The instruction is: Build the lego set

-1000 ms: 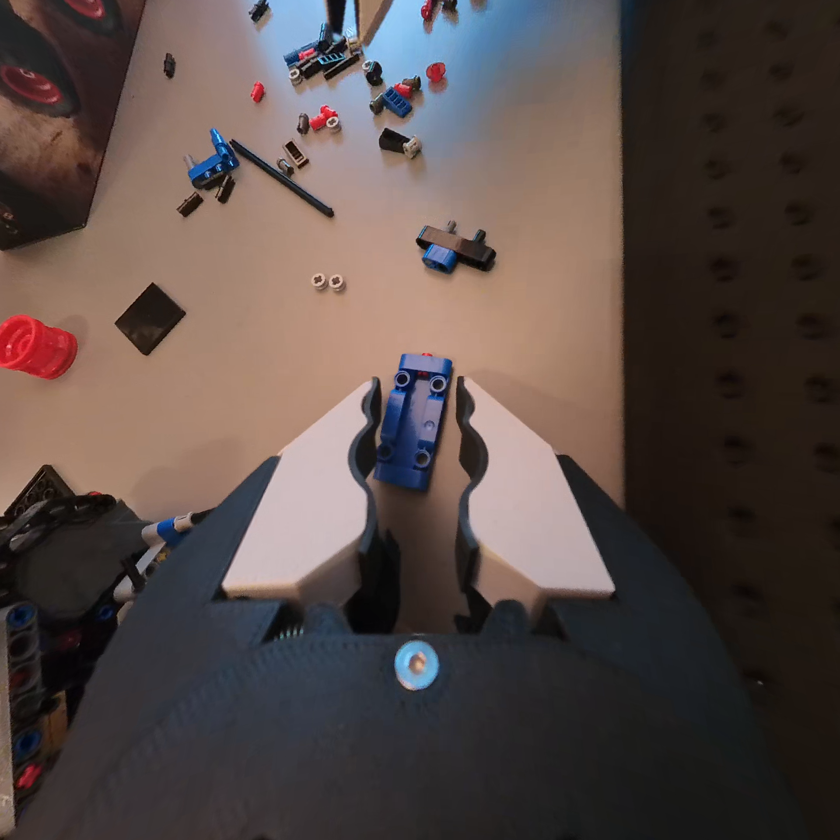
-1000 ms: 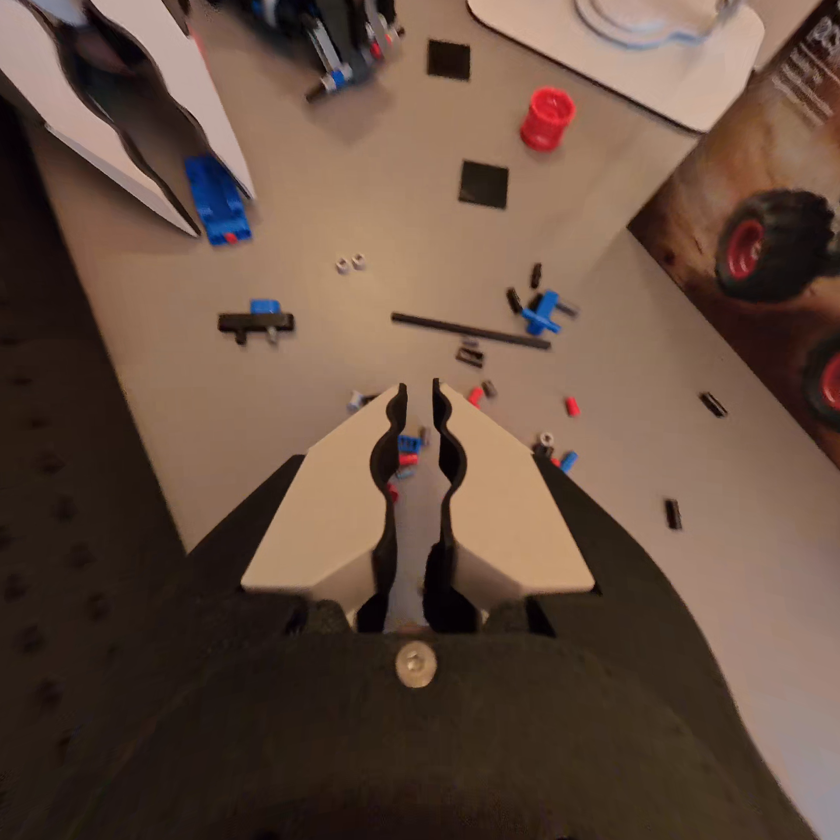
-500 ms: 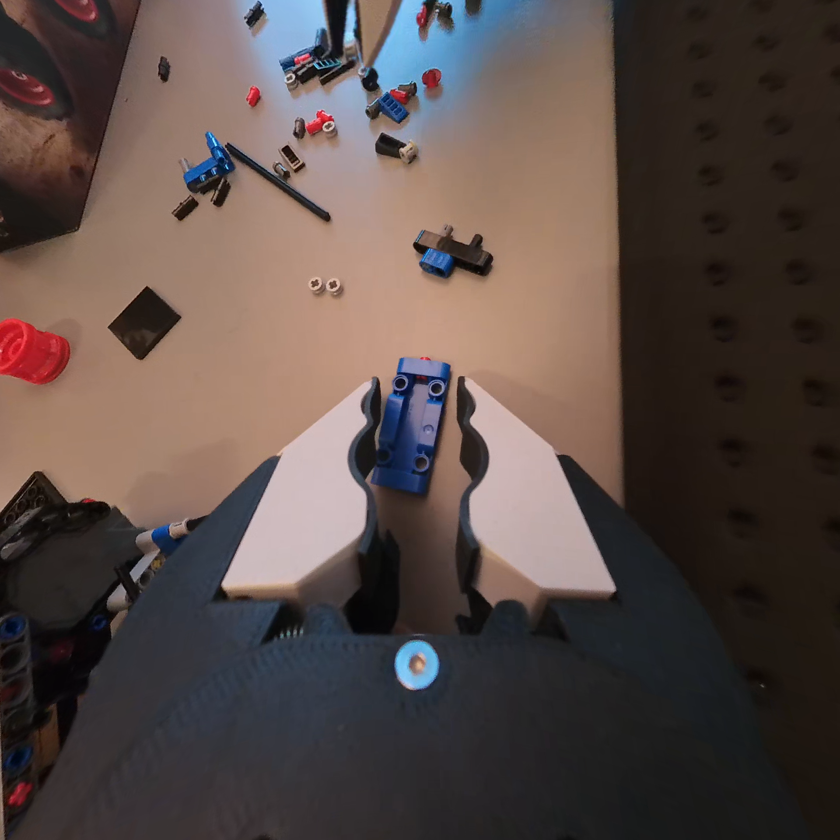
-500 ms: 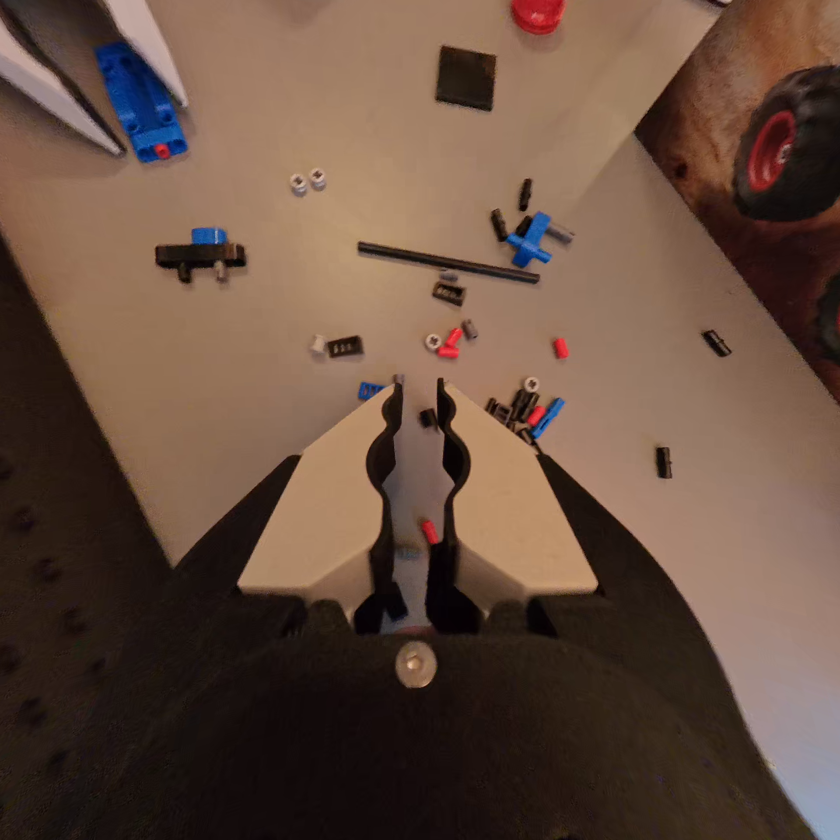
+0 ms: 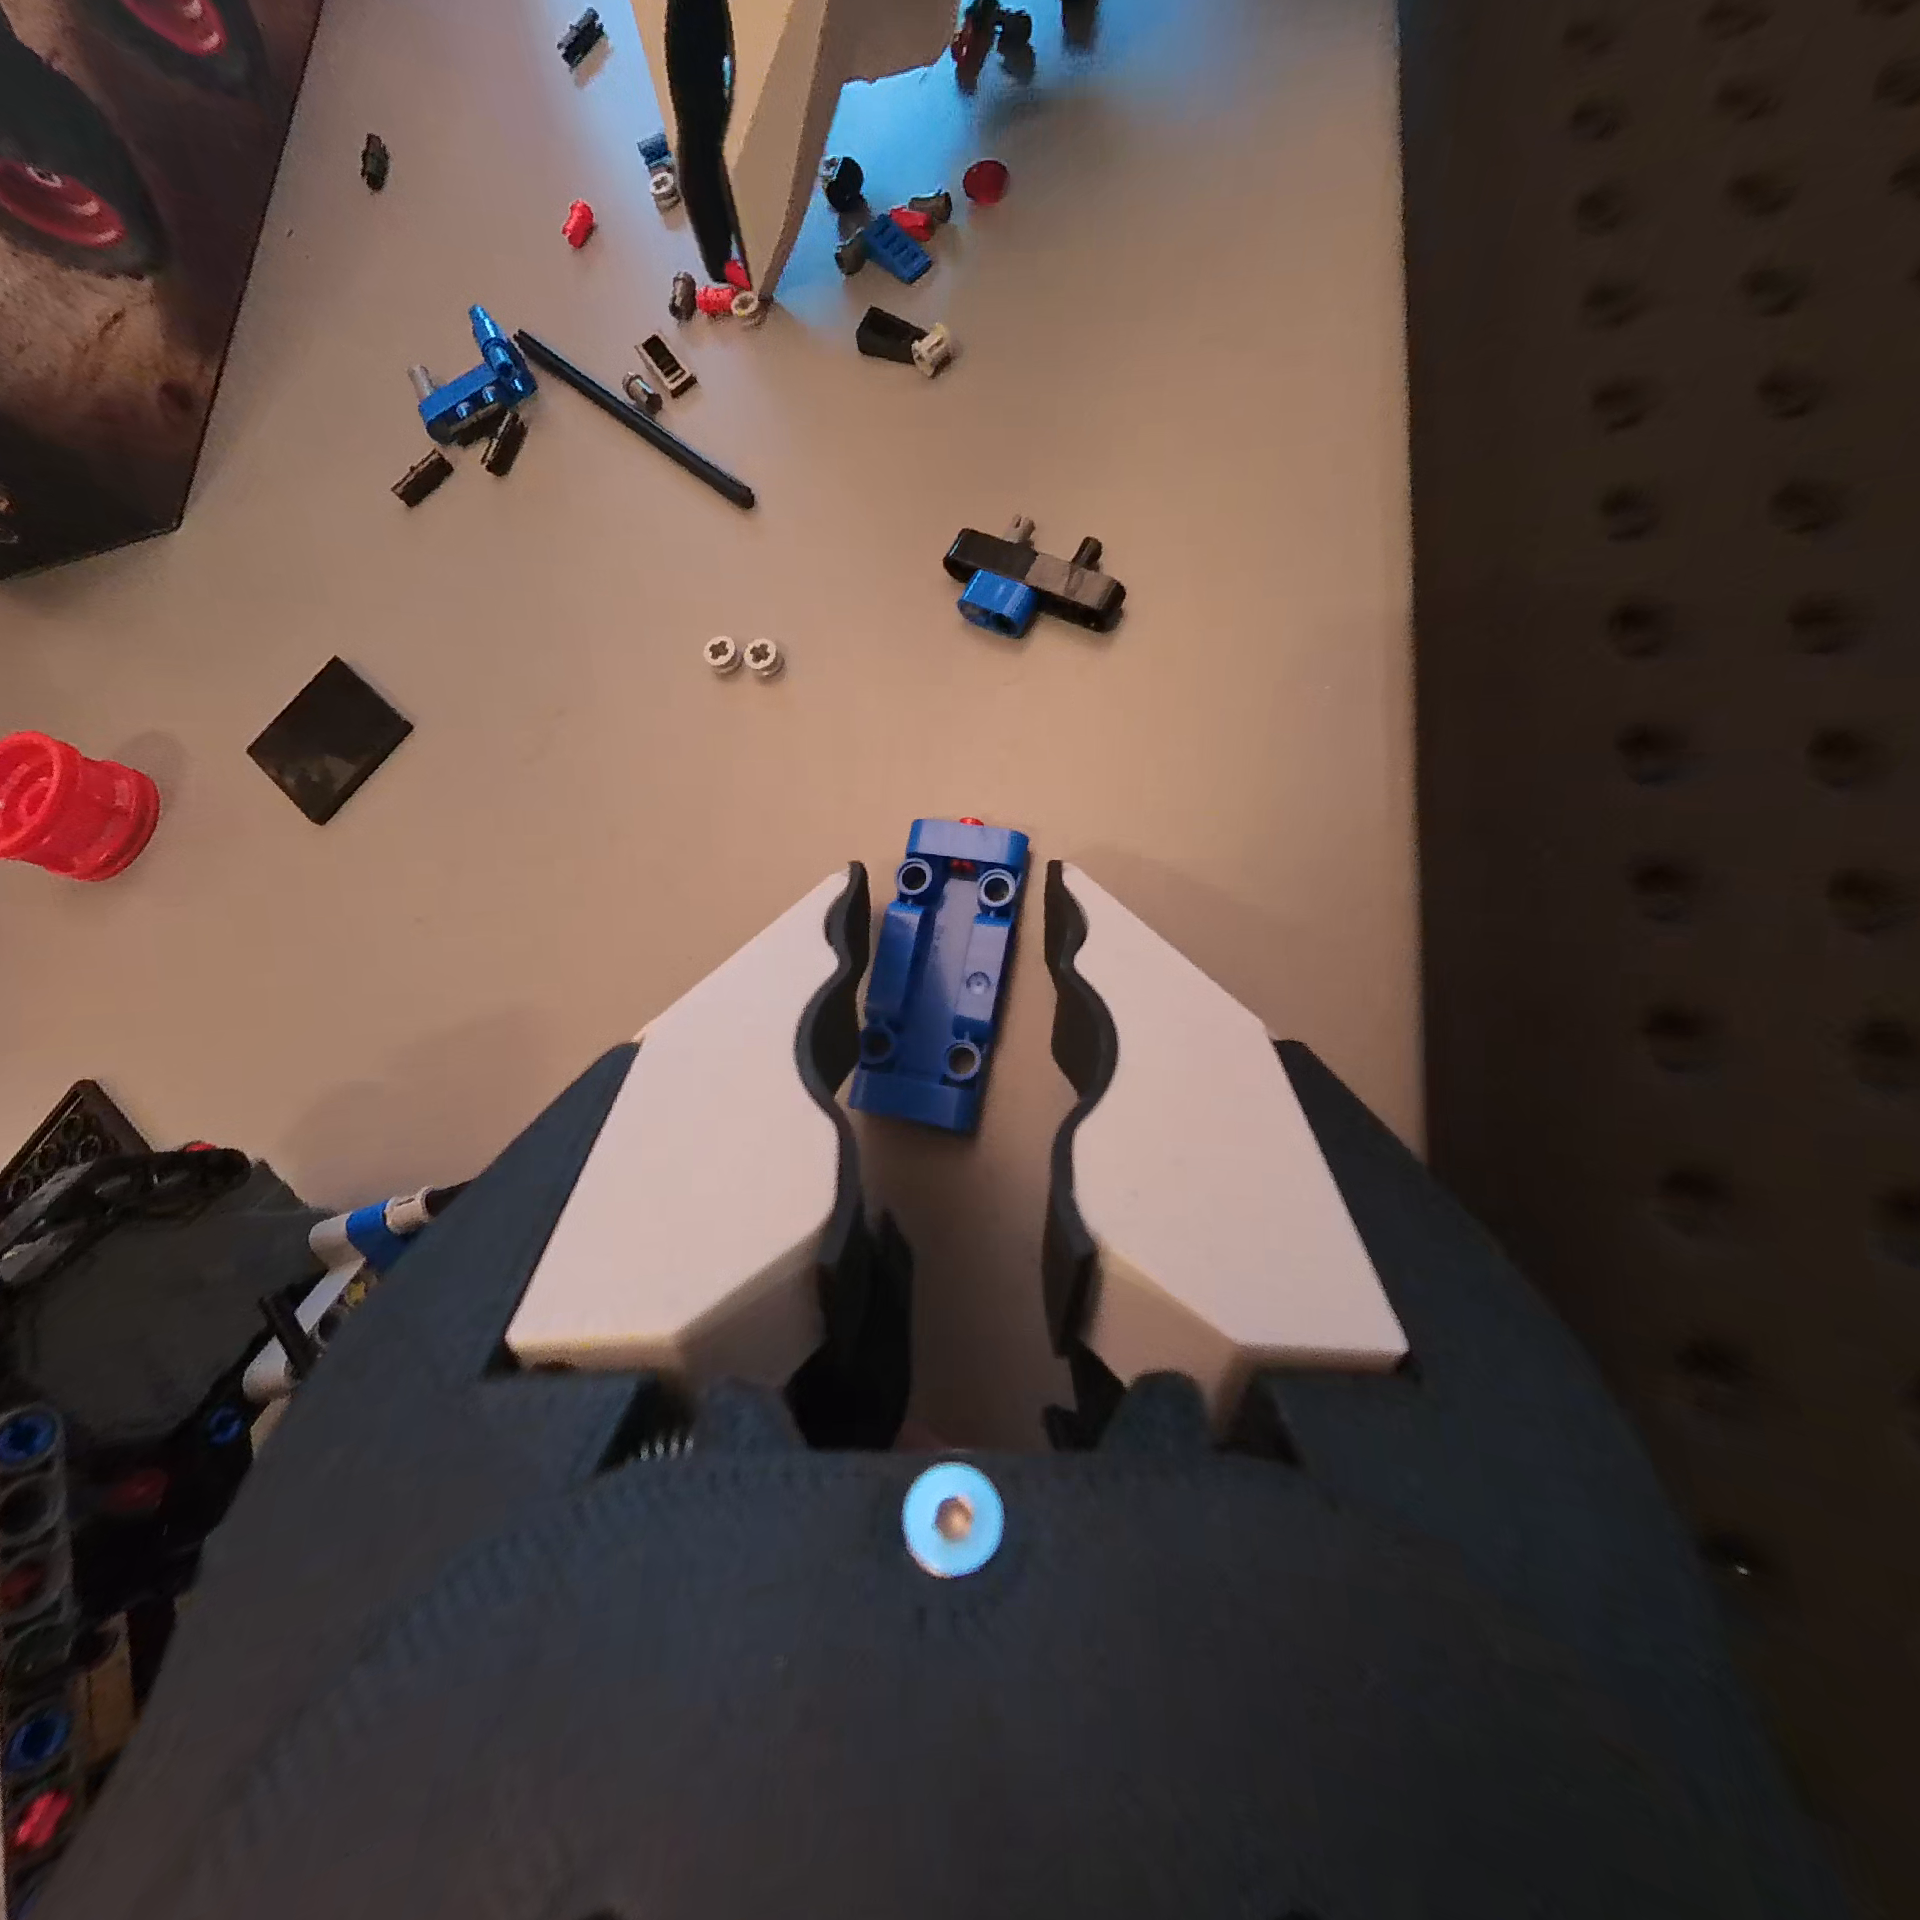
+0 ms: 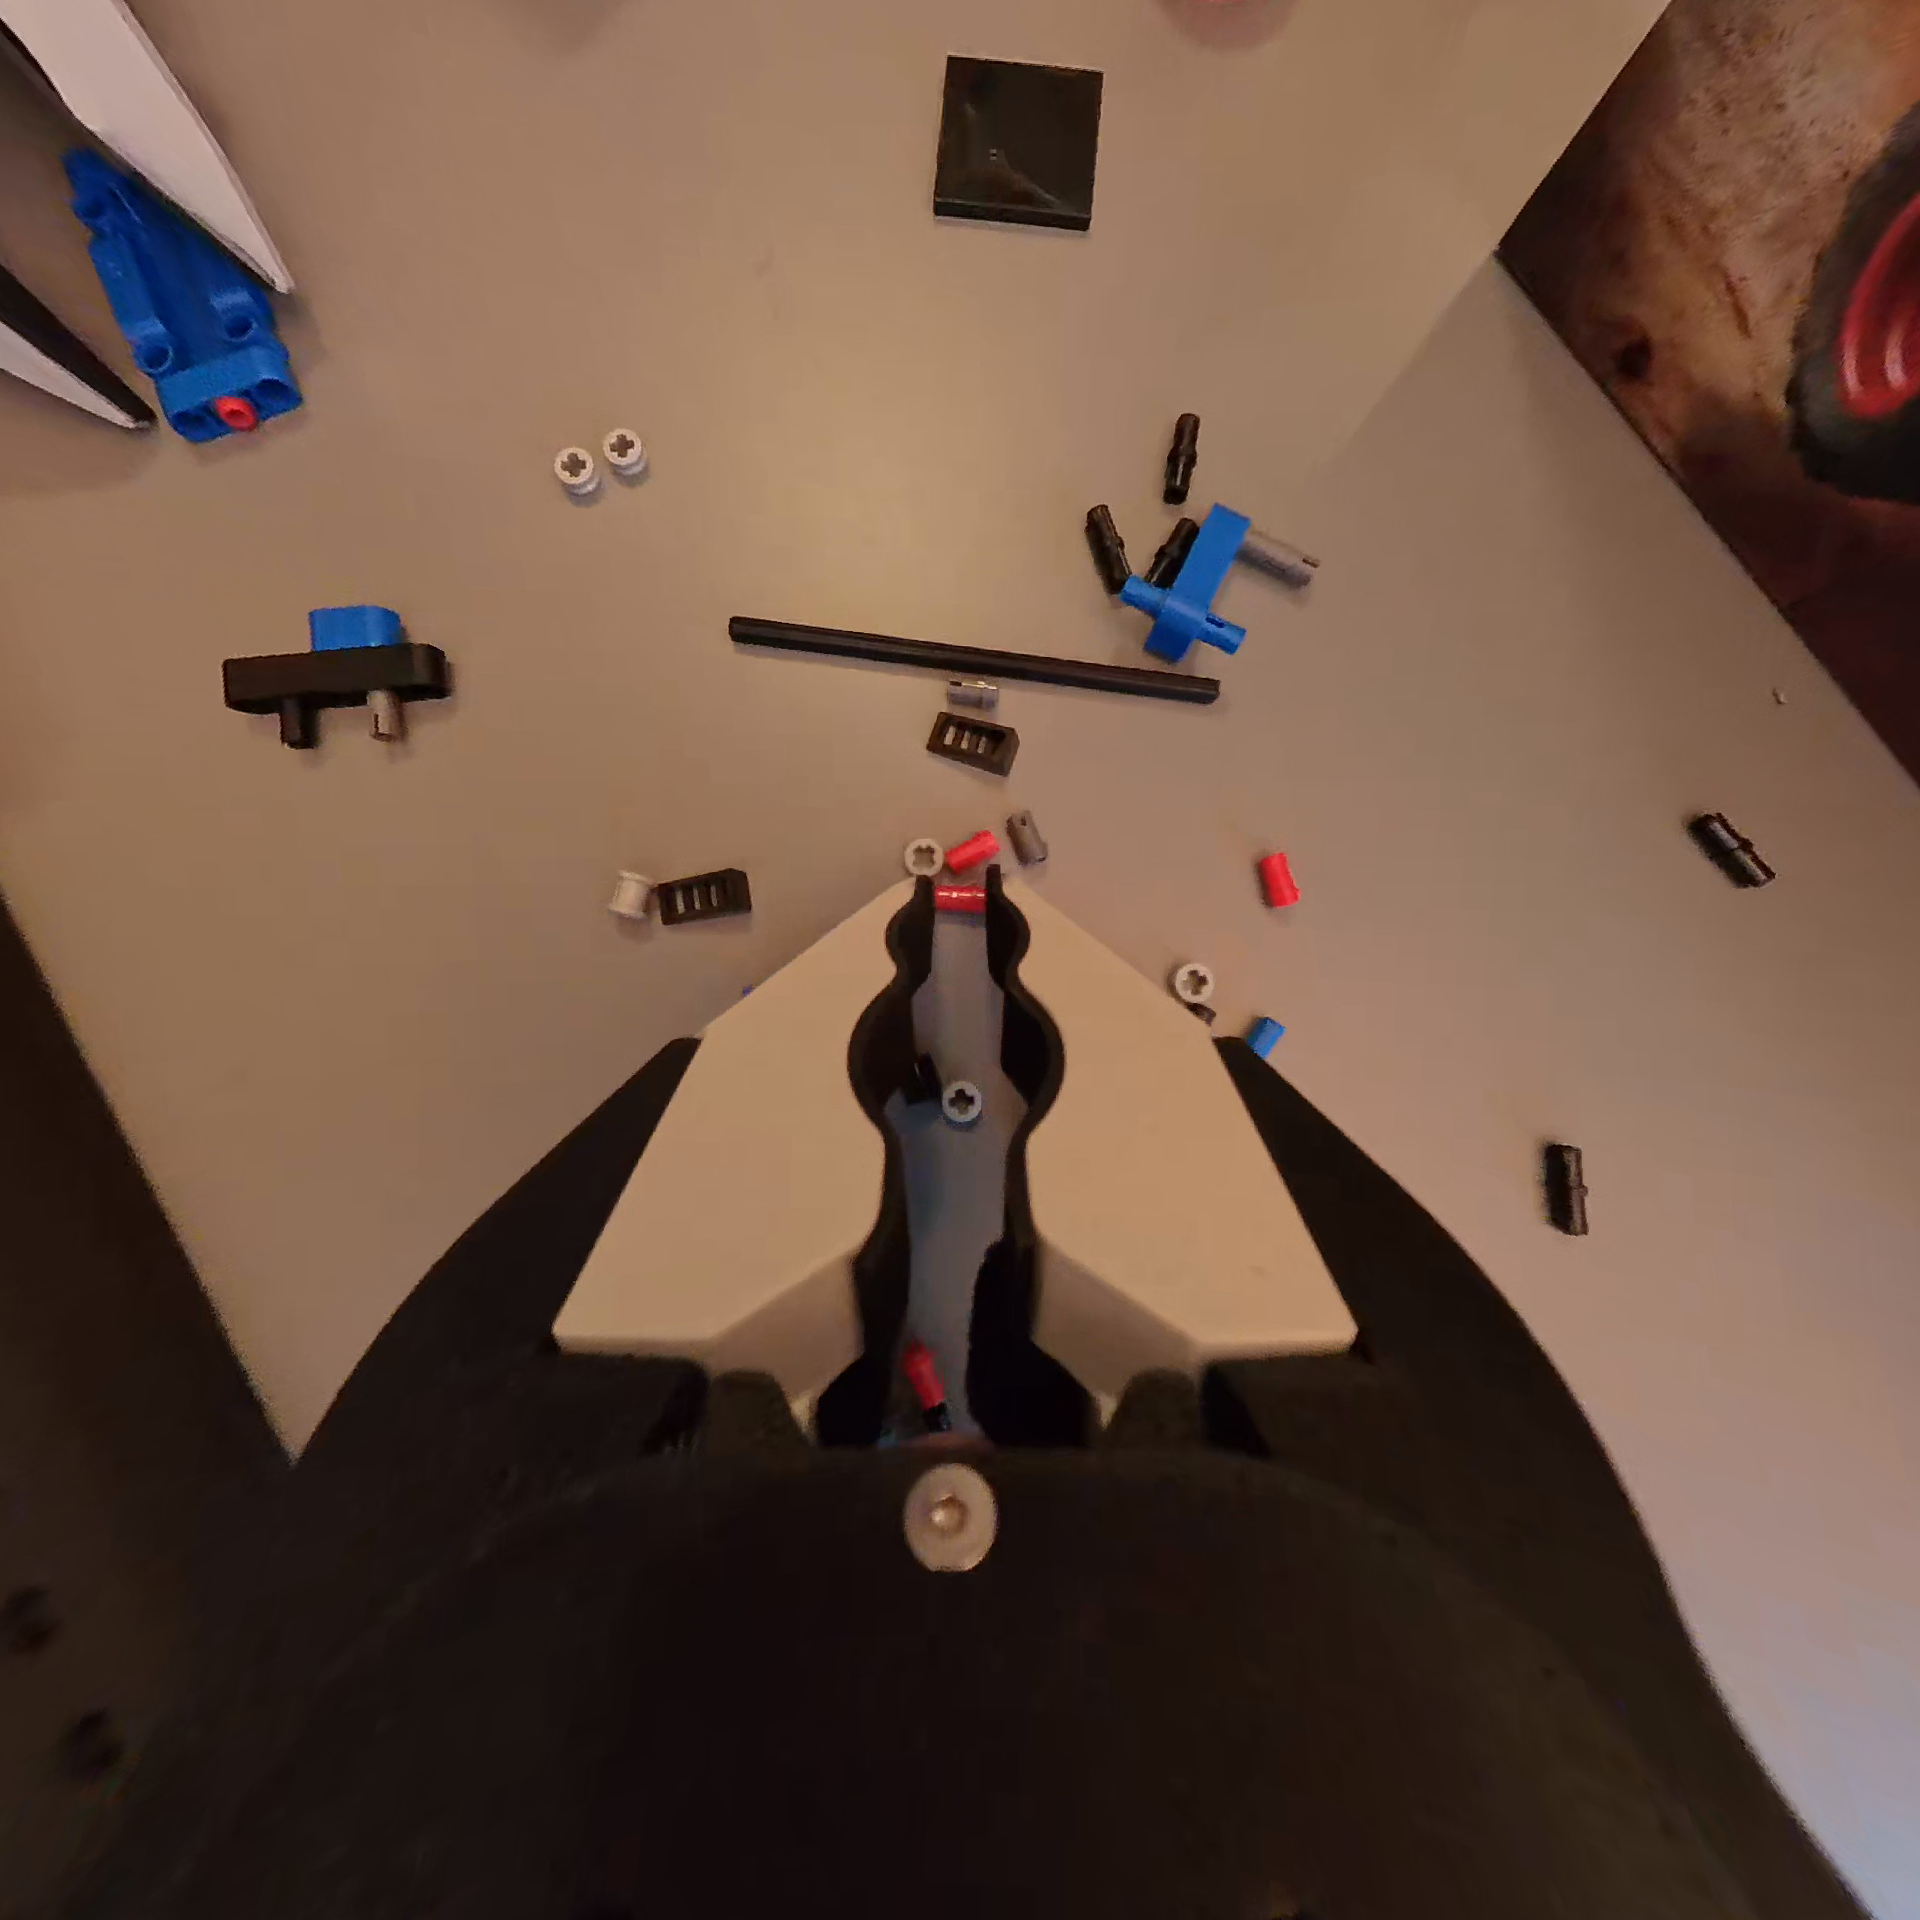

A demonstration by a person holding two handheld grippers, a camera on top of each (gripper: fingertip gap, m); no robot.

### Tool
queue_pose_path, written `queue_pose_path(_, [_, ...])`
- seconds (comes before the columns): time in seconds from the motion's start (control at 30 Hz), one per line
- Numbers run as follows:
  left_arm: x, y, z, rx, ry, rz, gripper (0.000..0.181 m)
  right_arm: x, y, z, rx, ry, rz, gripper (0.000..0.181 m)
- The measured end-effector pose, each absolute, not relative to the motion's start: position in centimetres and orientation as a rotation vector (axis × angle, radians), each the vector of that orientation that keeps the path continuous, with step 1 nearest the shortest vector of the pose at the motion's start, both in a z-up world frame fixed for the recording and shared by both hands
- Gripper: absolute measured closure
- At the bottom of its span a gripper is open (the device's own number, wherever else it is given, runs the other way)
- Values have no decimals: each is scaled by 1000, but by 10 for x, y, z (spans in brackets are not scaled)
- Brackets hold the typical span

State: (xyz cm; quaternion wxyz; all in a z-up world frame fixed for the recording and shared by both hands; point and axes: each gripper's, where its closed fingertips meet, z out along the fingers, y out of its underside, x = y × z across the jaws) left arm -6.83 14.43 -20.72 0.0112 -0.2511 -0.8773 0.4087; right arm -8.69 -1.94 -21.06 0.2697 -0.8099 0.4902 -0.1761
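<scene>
Right tongs (image 6: pixel 958 894) tip-down, pinching red pin (image 6: pixel 958 899); left tongs (image 5: pixel 951 883) agape astride blue block (image 5: pixel 940 977).

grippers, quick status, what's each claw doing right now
Left claw: open, straddling the blue piece, not clamped.
Right claw: tips nearly closed around a small red pin; grip cannot be told.

Two grippers, one black axle rod (image 6: pixel 971 662), one black square tile (image 6: pixel 1016 142), two paired grey bushes (image 6: pixel 601 462), one red wheel hub (image 5: pixel 73 805), two black grille tiles (image 6: pixel 703 895).
</scene>
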Motion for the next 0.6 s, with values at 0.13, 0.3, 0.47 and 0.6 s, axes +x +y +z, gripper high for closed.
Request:
queue_pose_path(0.13, [-68,145,-207,-789,-2744,1277,147,-89,-20,-208,-2177,1324,-479,173])
queue_pose_path(0.3, [-64,147,-207,-792,-2767,1253,153,-91,31,-180,-2105,1189,-405,173])
queue_pose_path(0.47, [-61,151,-208,-794,-2784,1230,157,-78,110,-190,-2152,1066,-282,174])
queue_pose_path(0.6, [-61,154,-208,-789,-2789,1211,157,-69,128,-207,-2205,1078,-248,173])
